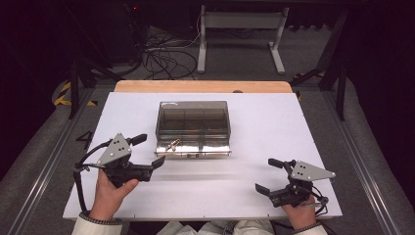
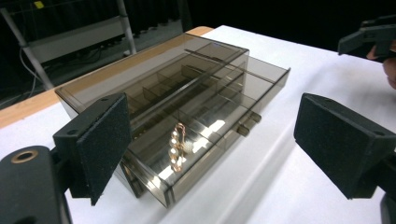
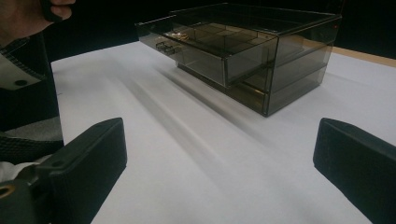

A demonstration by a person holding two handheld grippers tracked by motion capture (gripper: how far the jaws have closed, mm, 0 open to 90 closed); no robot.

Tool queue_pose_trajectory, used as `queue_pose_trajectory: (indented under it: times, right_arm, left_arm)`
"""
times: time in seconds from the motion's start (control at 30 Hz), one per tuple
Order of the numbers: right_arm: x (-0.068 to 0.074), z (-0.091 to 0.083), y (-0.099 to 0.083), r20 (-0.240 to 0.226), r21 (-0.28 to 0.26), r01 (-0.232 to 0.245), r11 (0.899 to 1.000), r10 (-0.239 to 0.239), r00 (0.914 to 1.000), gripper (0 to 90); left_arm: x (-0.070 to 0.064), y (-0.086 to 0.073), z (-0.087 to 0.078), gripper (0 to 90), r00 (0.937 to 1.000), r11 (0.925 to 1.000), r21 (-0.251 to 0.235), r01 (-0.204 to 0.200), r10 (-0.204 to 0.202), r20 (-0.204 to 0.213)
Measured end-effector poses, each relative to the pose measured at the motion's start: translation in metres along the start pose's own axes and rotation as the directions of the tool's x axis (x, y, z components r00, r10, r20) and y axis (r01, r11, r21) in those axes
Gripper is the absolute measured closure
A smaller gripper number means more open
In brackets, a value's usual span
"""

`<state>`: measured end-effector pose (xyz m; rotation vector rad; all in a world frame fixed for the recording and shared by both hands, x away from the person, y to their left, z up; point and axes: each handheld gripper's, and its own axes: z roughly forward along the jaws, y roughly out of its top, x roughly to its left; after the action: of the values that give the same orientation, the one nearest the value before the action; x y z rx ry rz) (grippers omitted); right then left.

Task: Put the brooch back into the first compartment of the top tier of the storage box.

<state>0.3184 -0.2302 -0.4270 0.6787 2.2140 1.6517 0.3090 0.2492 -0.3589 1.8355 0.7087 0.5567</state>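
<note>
A smoky clear box [image 1: 193, 119] sits mid-table on the white board [image 1: 274, 122], its top drawer [image 2: 205, 126] pulled out toward the person. A gold chain [image 2: 178, 147] lies in the drawer's left end. The left gripper [image 1: 146, 152] hovers just beside that corner, jaws wide open and empty. The right gripper [image 1: 268, 177] rests well apart, near the front right, jaws also spread, empty.
</note>
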Motion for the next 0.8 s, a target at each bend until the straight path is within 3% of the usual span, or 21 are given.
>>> queue_pose_trajectory:
  times: [0.23,0.37,0.67,0.8]
  right_arm:
    - [0.0,0.0,0.0,-0.001,-0.001,0.003,1.0,-0.003,1.0,3.3]
    - [0.0,0.0,0.0,-0.002,0.0,0.002,1.0,-0.002,1.0,3.3]
    - [0.0,0.0,0.0,0.0,0.001,0.002,1.0,-0.002,1.0,3.3]
    - [0.0,0.0,0.0,0.001,0.001,0.004,1.0,-0.004,1.0,3.3]
  left_arm:
    - [-0.002,-0.017,-0.01,13.2,0.9991,1.0,-0.006,0.002,-0.002,-0.042]
    - [-0.002,-0.028,-0.014,13.6,0.999,0.9999,-0.011,0.009,-0.01,-0.045]
    - [0.002,-0.054,-0.023,13.0,0.9978,0.9977,-0.025,0.063,-0.063,0.022]
    - [0.004,-0.063,-0.026,13.0,0.9984,0.9979,-0.035,0.053,-0.053,0.018]
